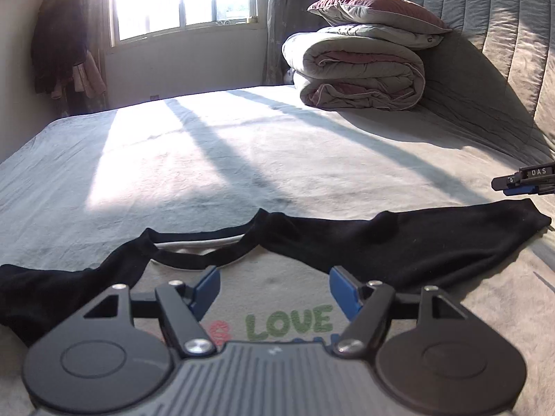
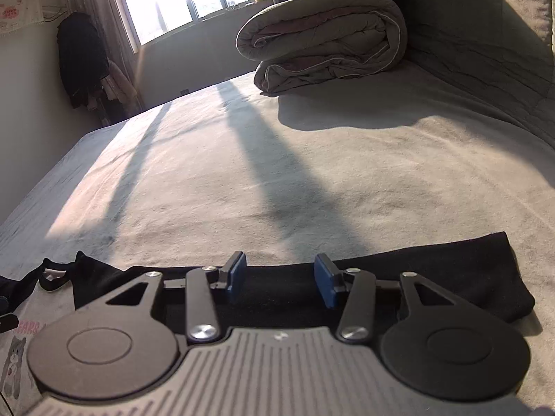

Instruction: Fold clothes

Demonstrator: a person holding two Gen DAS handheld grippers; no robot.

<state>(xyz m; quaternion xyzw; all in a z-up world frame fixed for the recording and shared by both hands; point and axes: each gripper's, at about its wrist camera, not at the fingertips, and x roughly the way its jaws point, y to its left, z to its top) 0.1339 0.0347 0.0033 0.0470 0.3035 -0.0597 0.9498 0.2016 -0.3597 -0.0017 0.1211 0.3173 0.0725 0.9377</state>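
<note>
A grey T-shirt (image 1: 277, 291) with black sleeves and a black collar lies flat on the bed, front up, with "LOVE" printed in green. My left gripper (image 1: 274, 286) hovers open over its chest, just below the collar (image 1: 194, 261). The right black sleeve (image 1: 433, 239) stretches toward the right gripper's tip (image 1: 517, 182) at the frame edge. In the right wrist view my right gripper (image 2: 279, 277) stands open over that black sleeve (image 2: 451, 270), with nothing between the blue pads (image 2: 326, 282). The shirt's collar (image 2: 52, 277) and printed front show at lower left.
The grey bed sheet (image 1: 242, 159) spreads wide beyond the shirt, striped by sunlight. A folded duvet (image 1: 357, 72) with a pillow (image 1: 374, 10) on top sits at the far right by the padded headboard (image 1: 503, 34). Dark clothes (image 1: 59, 41) hang by the window.
</note>
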